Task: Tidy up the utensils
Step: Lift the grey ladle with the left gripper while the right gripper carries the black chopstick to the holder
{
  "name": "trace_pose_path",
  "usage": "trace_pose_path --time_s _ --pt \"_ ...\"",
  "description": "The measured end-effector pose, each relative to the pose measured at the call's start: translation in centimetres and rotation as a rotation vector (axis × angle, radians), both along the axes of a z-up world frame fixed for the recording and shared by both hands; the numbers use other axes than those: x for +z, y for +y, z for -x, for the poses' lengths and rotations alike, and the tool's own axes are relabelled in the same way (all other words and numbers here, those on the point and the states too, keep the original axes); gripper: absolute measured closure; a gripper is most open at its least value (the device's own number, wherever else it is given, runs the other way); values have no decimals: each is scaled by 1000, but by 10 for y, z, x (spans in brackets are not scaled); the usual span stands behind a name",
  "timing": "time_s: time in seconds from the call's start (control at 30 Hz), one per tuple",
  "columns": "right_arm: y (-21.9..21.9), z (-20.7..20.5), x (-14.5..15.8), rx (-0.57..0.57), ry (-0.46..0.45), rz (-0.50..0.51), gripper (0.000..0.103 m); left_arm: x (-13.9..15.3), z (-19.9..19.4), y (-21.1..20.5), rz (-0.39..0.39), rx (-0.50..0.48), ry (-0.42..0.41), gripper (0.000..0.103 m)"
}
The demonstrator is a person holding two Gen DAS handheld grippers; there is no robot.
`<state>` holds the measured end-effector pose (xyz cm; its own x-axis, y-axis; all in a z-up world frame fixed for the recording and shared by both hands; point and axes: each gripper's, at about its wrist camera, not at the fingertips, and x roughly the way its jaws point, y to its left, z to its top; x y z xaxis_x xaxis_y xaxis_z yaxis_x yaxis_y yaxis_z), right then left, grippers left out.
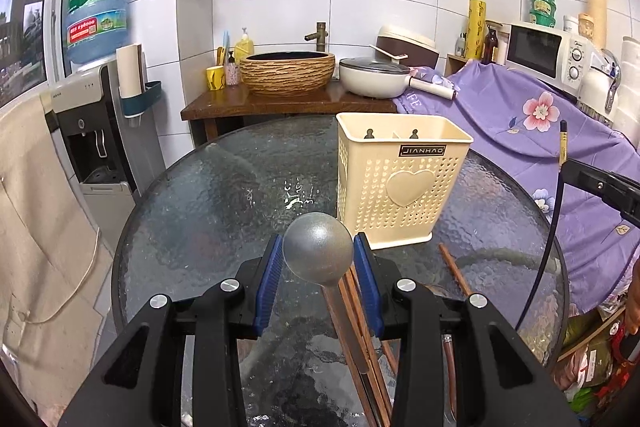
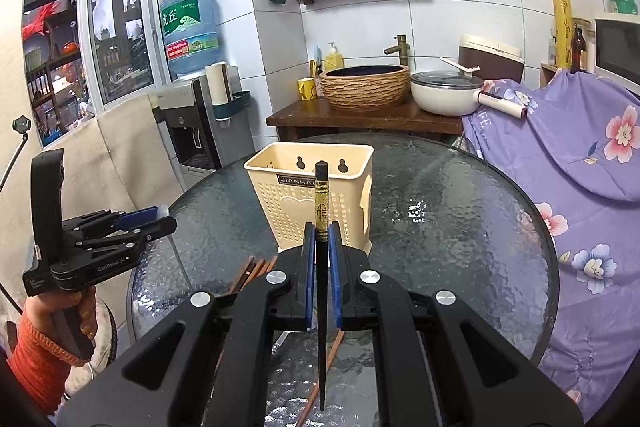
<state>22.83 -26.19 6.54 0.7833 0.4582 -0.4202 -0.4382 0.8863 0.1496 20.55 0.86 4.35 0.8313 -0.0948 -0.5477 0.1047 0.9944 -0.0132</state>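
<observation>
A cream perforated utensil holder (image 1: 400, 183) with a heart and two compartments stands upright on the round glass table (image 1: 208, 195); it also shows in the right wrist view (image 2: 316, 199). My left gripper (image 1: 319, 255) is shut on a metal ladle (image 1: 318, 247), its round bowl between the blue pads, above brown wooden chopsticks (image 1: 360, 323) lying on the glass. My right gripper (image 2: 321, 247) is shut on a black chopstick (image 2: 321, 227) with a gold band, held upright in front of the holder. The left gripper (image 2: 132, 223) shows at the left of the right wrist view.
A wooden counter (image 1: 288, 103) with a basin, a yellow cup and a white pot stands behind the table. A purple flowered cloth (image 1: 540, 131) covers furniture on the right. A water dispenser (image 1: 92, 131) stands on the left. More brown chopsticks (image 2: 252, 271) lie near the table's front.
</observation>
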Motion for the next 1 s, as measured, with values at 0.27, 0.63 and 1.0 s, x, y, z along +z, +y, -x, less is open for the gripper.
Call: trace_pose_path --time_s 0.27,0.63,1.0 --pt "4 -1 7 13 -16 17 96 9 -3 -1 23 -18 -11 67" --pt "7 -13 24 34 -27 9 96 28 -14 0 63 -57 -30 67" --pt "11 -40 110 84 -117 -53 96 119 -57 -4 120 -75 -158 67"
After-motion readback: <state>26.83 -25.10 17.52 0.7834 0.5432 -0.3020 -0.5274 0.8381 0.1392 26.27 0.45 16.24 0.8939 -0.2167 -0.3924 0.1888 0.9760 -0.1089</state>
